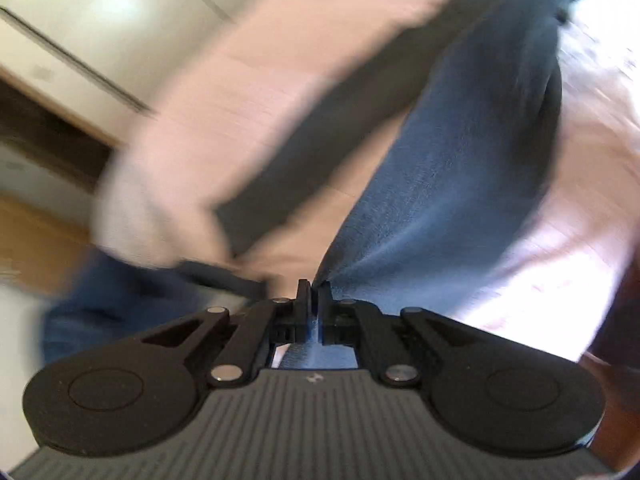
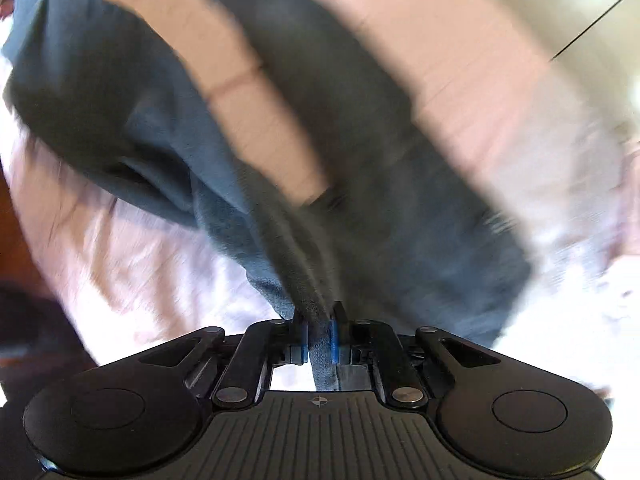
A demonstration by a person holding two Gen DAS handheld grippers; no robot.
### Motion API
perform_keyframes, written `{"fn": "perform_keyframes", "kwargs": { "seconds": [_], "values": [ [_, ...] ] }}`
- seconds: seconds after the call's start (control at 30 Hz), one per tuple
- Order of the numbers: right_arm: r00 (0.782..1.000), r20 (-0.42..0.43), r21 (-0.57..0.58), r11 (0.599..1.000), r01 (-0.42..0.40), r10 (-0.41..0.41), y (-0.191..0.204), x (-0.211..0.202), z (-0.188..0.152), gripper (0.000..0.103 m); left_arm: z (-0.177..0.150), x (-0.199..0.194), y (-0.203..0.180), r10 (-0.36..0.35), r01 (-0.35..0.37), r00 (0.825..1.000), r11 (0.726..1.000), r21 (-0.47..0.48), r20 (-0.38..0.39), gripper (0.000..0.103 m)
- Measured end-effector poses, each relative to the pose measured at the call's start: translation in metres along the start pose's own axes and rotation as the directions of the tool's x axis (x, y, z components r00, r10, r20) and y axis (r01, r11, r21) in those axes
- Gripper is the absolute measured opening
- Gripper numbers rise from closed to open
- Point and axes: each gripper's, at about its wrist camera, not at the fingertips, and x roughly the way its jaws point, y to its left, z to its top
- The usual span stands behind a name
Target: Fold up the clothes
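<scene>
Bed sheet [image 1: 320, 92]: pale pink, fills most of both views; the pictures are blurred, so fine detail is lost.
Blue garment [image 1: 460, 168]: a dark blue fleecy cloth, kind unclear; in the left wrist view it runs in a long band from the jaws at 6 o'clock up toward 1 o'clock. In the right wrist view the same cloth [image 2: 168, 132] rises from the jaws at 6 o'clock toward 10 o'clock, sagging in a fold.
Dark strip [image 1: 320, 140]: a flat grey-black band lying on the sheet, running from 8 o'clock to 1 o'clock; a trailing part of the garment or a separate piece, I cannot tell.
Left gripper [image 1: 314, 290]: jaws pinched nearly together on an edge of the blue cloth.
Right gripper [image 2: 318, 320]: jaws narrow, clamped on a bunched edge of the same cloth.
Key relation: the garment's long axis stretches between the two grippers, each holding one end, so neither hand is nearer; judged, the cloth hangs lifted above the sheet.
Next move, judged: bring the two held ends level, then lay the cloth flat for a fold.
</scene>
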Motion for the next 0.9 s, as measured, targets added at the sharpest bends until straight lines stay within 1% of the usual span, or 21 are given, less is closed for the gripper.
{"fn": "perform_keyframes", "kwargs": {
  "seconds": [0.03,0.07,0.1,0.13,0.2,0.27,0.3,0.33,0.37,0.4,0.43,0.47,0.5,0.57,0.63,0.67,0.7,0.77,0.8,0.83,0.9],
  "values": [
    [0.999,0.039,0.006,1.000,0.022,-0.023,-0.002,-0.015,-0.002,0.007,-0.001,-0.014,0.000,0.036,-0.036,0.999,0.999,-0.003,0.009,0.002],
    [0.997,0.069,0.007,0.999,0.037,-0.038,-0.001,-0.027,-0.007,0.007,-0.004,-0.024,-0.006,0.052,-0.052,0.999,0.999,0.004,0.004,0.002],
    [0.996,0.082,0.001,0.999,0.040,-0.040,0.005,-0.033,-0.013,0.007,-0.009,-0.030,-0.017,0.049,-0.049,0.999,0.999,0.019,-0.015,0.002],
    [0.996,0.086,-0.008,0.999,0.036,-0.035,0.013,-0.036,-0.021,0.007,-0.017,-0.033,-0.033,0.028,-0.027,0.999,0.999,0.028,-0.044,0.002],
    [0.999,0.051,-0.022,1.000,-0.010,0.011,0.033,-0.027,-0.042,0.008,-0.041,-0.032,-0.072,-0.036,0.039,0.992,0.999,0.022,-0.121,0.002],
    [0.999,0.000,-0.041,0.998,-0.039,0.039,0.056,-0.004,-0.069,0.008,-0.068,-0.017,-0.116,-0.088,0.096,0.969,0.995,0.022,-0.230,0.003],
    [0.998,-0.028,-0.056,0.997,-0.054,0.052,0.067,0.009,-0.082,0.011,-0.080,-0.008,-0.138,-0.112,0.123,0.951,0.992,0.020,-0.289,0.005],
    [0.995,-0.063,-0.064,0.994,-0.083,0.079,0.076,0.020,-0.091,0.014,-0.089,0.002,-0.157,-0.133,0.148,0.927,0.989,0.018,-0.351,0.007],
    [0.988,-0.105,-0.071,0.990,-0.119,0.112,0.084,0.030,-0.100,0.024,-0.100,0.007,-0.171,-0.149,0.170,0.905,0.985,0.018,-0.399,0.007],
    [0.981,-0.140,-0.071,0.986,-0.149,0.138,0.091,0.037,-0.107,0.027,-0.108,0.009,-0.181,-0.163,0.188,0.886,0.982,0.015,-0.434,0.007],
    [0.976,-0.151,-0.059,0.984,-0.166,0.156,0.094,0.035,-0.112,0.028,-0.111,0.006,-0.183,-0.175,0.197,0.880,0.980,0.005,-0.443,0.008],
    [0.974,-0.149,-0.039,0.983,-0.179,0.172,0.094,0.031,-0.117,0.034,-0.113,0.002,-0.184,-0.185,0.202,0.877,0.979,-0.009,-0.444,0.009],
    [0.972,-0.144,-0.009,0.982,-0.189,0.186,0.092,0.027,-0.121,0.043,-0.112,-0.003,-0.182,-0.192,0.198,0.882,0.980,-0.032,-0.431,0.009],
    [0.971,-0.131,0.104,0.977,-0.189,0.202,0.080,0.016,-0.127,0.055,-0.098,-0.003,-0.170,-0.202,0.187,0.895,0.979,-0.076,-0.397,0.009],
    [0.970,-0.119,0.256,0.950,-0.176,0.212,0.066,0.009,-0.131,0.056,-0.074,0.002,-0.160,-0.210,0.186,0.913,0.977,-0.102,-0.348,0.013],
    [0.971,-0.108,0.346,0.924,-0.164,0.213,0.055,0.006,-0.135,0.056,-0.060,0.006,-0.156,-0.214,0.189,0.923,0.976,-0.109,-0.321,0.015],
    [0.973,-0.095,0.439,0.886,-0.150,0.212,0.043,0.003,-0.139,0.056,-0.047,0.009,-0.153,-0.217,0.193,0.931,0.975,-0.110,-0.292,0.017],
    [0.980,-0.054,0.613,0.781,-0.120,0.193,0.020,0.000,-0.153,0.056,-0.019,0.021,-0.150,-0.231,0.219,0.945,0.973,-0.076,-0.230,0.017],
    [0.983,-0.033,0.692,0.714,-0.106,0.179,0.008,-0.002,-0.162,0.056,-0.005,0.028,-0.151,-0.243,0.236,0.949,0.970,-0.057,-0.199,0.017],
    [0.987,-0.011,0.767,0.635,-0.095,0.161,-0.004,-0.003,-0.172,0.056,0.009,0.032,-0.153,-0.260,0.258,0.951,0.966,-0.037,-0.169,0.017],
    [0.993,0.044,0.885,0.457,-0.091,0.112,-0.023,-0.002,-0.197,0.056,0.040,0.040,-0.163,-0.301,0.303,0.948,0.953,0.005,-0.106,0.017]
  ]
}}
